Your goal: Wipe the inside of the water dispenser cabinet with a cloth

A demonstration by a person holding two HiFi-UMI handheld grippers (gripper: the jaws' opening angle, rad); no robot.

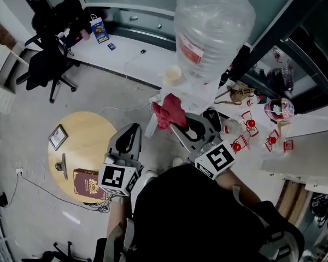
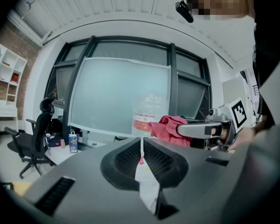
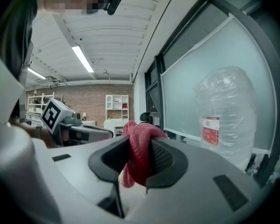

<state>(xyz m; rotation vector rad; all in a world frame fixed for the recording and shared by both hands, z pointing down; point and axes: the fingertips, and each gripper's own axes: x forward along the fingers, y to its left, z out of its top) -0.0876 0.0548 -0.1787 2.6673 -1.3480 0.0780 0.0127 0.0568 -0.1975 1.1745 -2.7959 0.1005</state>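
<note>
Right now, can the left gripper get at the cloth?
Probably yes. The cloth bulges out of the right gripper, close beside the left gripper with only open air between. The left one's jaws are shut, so they must open first.

round wooden table (image 1: 87, 132) on the left carries a small picture frame (image 1: 58, 136) and, nearer, a dark red book (image 1: 86, 183) by its edge.
</note>
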